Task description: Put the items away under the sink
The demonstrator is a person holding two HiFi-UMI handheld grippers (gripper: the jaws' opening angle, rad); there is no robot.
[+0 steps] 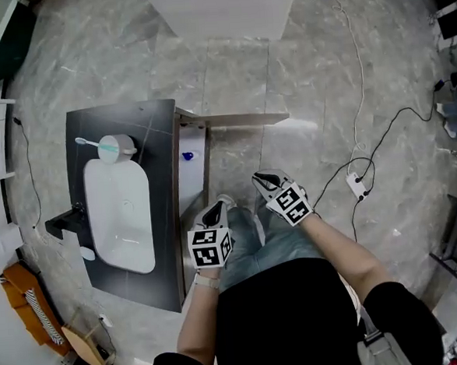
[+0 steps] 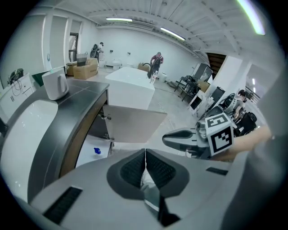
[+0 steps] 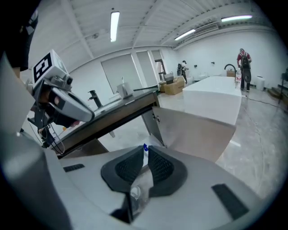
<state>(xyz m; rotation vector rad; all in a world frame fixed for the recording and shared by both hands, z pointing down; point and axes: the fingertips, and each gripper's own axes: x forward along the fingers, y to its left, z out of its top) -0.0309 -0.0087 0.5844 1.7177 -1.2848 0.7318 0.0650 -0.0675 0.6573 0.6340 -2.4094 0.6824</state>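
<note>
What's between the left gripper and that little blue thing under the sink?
Only bare white cabinet floor separates the left gripper from the blue thing; the head view shows it.

Under the dark grey stone-look countertop (image 1: 165,221) the cupboard (image 1: 198,176) is almost wholly covered from above; only a white strip of its floor shows beside the countertop's edge. On that strip lies a small blue item (image 1: 188,156), too small to identify. Its lower part sits behind the right gripper (image 3: 145,157) in the right gripper view. Beyond the countertop, a white rectangular block (image 1: 224,14) is cut off by the top edge.
</note>
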